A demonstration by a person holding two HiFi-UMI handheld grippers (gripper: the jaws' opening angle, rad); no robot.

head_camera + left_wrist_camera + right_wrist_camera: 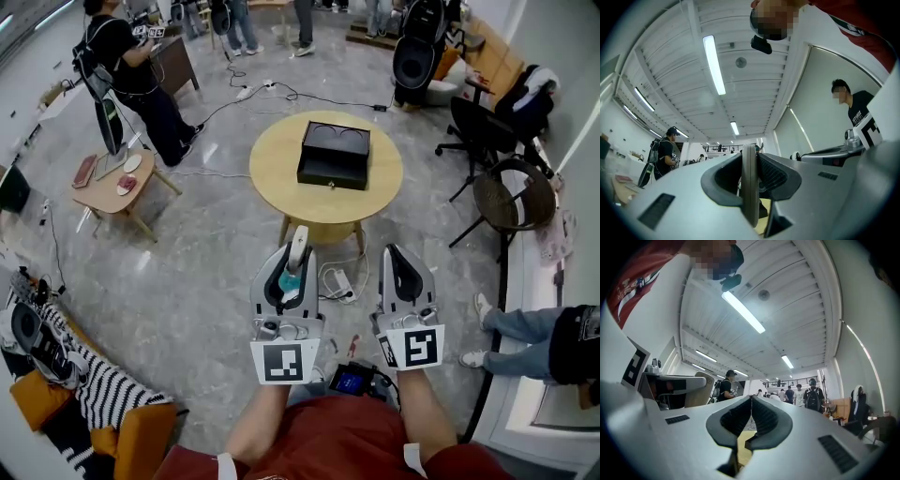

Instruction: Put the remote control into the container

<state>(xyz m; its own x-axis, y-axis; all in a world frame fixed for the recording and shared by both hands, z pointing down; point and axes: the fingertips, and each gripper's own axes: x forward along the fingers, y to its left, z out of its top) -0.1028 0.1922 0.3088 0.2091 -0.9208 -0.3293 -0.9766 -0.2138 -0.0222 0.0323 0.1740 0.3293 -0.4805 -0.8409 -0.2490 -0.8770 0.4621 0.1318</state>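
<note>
Pale grey and slim, the remote control [296,246] stands on end in the left tongs [293,258], pinched across its thickness by the black pads, with its upper end rising clear of the tips. From the head view it reads as a narrow, light bar with rounded corners. The left gripper view shows only its thin edge, a dull upright strip filling the gap between the jaws. Its face and any buttons are turned out of sight in both views, and its lower end is lost inside the tongs. A teal patch [289,281] sits low between the same jaws; whether it belongs to the remote cannot be told.

Just to the right, the right tongs [394,249] are level with the left pair, their jaws pressed together with nothing between them.

Well ahead of both tips, the black container [335,155] rests on a round wooden bench [277,167], apart from the remote. It is a low, square box with an open top. Its inside is too dark to read beyond two faint curved outlines near the far wall. The person's forearms [265,412] run back from the tongs to a red shirt cut off by the lower edge of the head view.
</note>
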